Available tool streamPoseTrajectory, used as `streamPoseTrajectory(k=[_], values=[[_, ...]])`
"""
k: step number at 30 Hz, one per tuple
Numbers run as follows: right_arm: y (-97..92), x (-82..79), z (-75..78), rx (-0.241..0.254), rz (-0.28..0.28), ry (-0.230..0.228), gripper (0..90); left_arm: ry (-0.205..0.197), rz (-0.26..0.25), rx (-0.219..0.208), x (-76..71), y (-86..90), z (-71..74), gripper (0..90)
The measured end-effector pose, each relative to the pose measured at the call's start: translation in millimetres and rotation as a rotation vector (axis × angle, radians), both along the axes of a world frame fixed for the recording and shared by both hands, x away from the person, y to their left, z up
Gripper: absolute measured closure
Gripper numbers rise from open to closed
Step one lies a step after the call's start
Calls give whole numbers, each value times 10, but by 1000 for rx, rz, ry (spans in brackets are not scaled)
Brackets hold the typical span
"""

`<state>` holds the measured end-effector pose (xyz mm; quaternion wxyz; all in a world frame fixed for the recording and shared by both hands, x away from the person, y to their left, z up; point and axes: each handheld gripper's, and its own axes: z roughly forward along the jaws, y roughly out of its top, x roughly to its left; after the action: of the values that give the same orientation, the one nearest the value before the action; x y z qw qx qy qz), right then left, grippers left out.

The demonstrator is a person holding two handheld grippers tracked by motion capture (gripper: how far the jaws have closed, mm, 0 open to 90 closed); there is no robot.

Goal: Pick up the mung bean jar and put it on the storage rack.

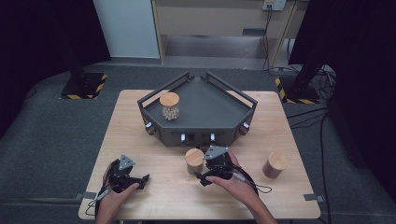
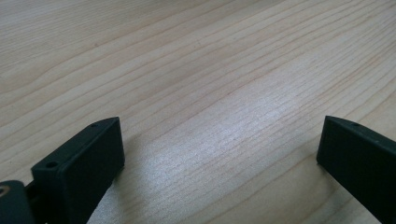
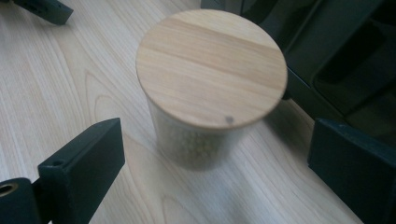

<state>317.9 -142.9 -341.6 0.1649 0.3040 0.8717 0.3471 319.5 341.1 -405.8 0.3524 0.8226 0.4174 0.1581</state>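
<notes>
The right gripper (image 1: 205, 176) hovers low over the wooden table (image 1: 154, 140) with its jaws spread wide, nothing clamped between them; in the right gripper view the wood-lidded glass jar (image 3: 210, 84) stands upright just ahead of the jaws, roughly centred on the gap, its pale contents dimly visible through the glass and slightly blurred; neither pad touches it. From above, that jar (image 1: 194, 159) sits just beside the gripper, between it and the front wall of the dark grey corner tray (image 1: 205, 112); a second lidded jar (image 1: 169, 106) stands inside the tray, and a third (image 1: 274, 164) stands on the table well off to the gripper's right. The left gripper (image 1: 135, 179) rests near the table's front edge, jaws wide apart over bare wood, holding nothing.
</notes>
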Motion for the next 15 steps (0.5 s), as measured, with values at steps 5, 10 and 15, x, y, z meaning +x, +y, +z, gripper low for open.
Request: streamPoseTrajectory(k=[5,10,15], values=[[78,69,-43,7,-9,16,48,0,0,0,0,2,0,0],[141,116,-55,8,-6,20,48,0,-1,0,0,3,0,0],[182,156,-67,5,-7,27,51,0,-1,0,0,2,0,0]])
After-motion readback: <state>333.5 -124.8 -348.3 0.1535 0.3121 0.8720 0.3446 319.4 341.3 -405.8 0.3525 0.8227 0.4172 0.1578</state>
